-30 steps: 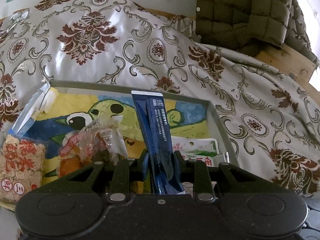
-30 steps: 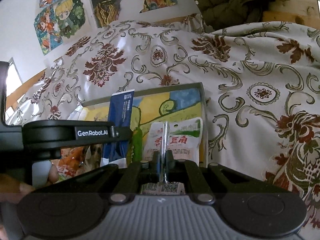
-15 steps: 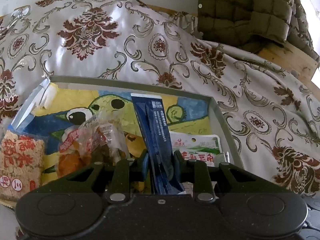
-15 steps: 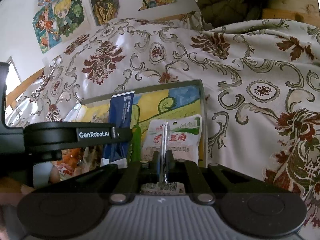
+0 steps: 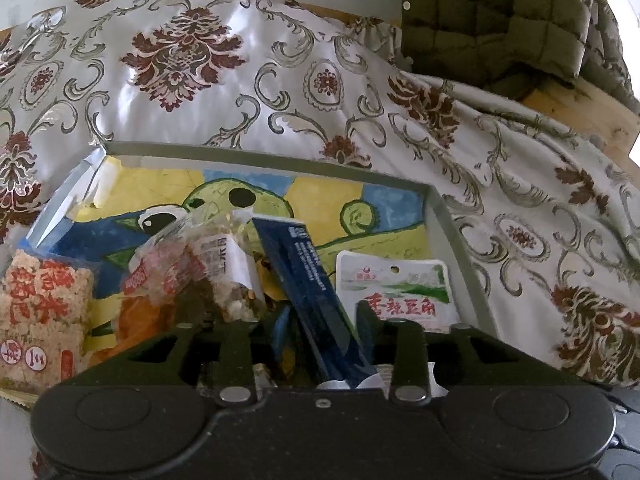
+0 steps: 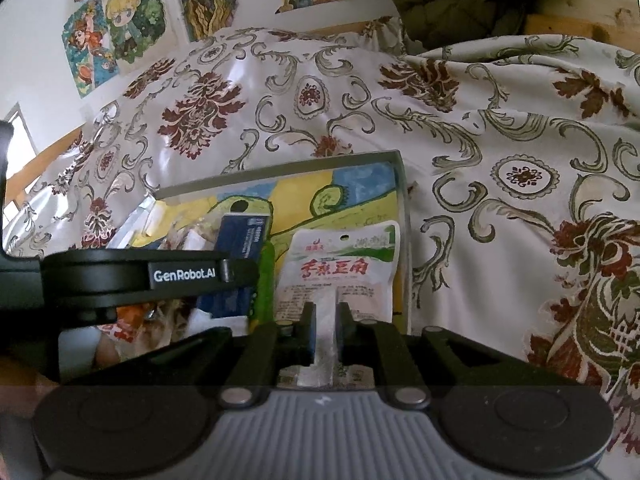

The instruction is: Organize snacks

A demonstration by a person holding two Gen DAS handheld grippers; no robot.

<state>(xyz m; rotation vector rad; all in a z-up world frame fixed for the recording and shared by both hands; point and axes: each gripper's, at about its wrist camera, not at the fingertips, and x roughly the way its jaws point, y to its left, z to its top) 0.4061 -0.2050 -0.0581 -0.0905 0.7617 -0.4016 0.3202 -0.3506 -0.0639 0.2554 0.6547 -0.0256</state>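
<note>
The left gripper (image 5: 320, 316) is opening around the blue packet (image 5: 316, 292), which leans in the tray (image 5: 460, 248). The right gripper (image 6: 325, 320) is opening over the white pouch (image 6: 340, 264) by the tray's right edge. The packet could tip onto the other snacks.

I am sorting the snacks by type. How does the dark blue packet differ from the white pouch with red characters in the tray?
The dark blue packet is long and narrow; the white pouch is wide and almost square. The blue packet stands tilted, leaning toward the clear bags, while the pouch lies flat. The blue packet carries small white print; the pouch shows large red characters, a green picture and a hang hole. Both are inside the tray.
</note>
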